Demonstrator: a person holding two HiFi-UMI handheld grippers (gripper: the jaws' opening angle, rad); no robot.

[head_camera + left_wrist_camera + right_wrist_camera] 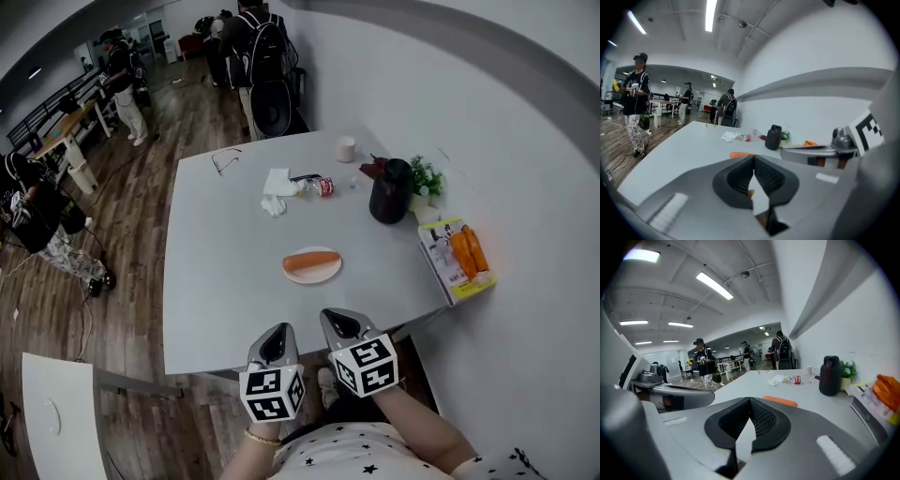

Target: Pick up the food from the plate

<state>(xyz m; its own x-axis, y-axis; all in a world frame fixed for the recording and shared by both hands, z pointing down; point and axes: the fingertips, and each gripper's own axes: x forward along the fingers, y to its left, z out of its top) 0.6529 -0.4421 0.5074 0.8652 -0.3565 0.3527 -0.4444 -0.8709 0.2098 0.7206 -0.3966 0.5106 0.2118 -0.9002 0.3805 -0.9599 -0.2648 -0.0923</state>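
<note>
An orange strip of food (310, 263) lies on a small white plate (328, 276) in the middle of the white table (216, 281). Both grippers hover side by side at the table's near edge, short of the plate. My left gripper (278, 332) is shut with nothing between its pads, and the food (741, 154) shows just past its tips (753, 157). My right gripper (339, 319) is shut and empty too, its tips (750, 399) pointing toward the food (780, 401).
Behind the plate are a black jug (390, 190), a small plant (425, 176), a white cup (346, 148), crumpled tissue (276, 184), a small bottle (319, 187) and glasses (225, 160). A box with orange items (457, 255) stands at the table's right edge. People stand in the room beyond.
</note>
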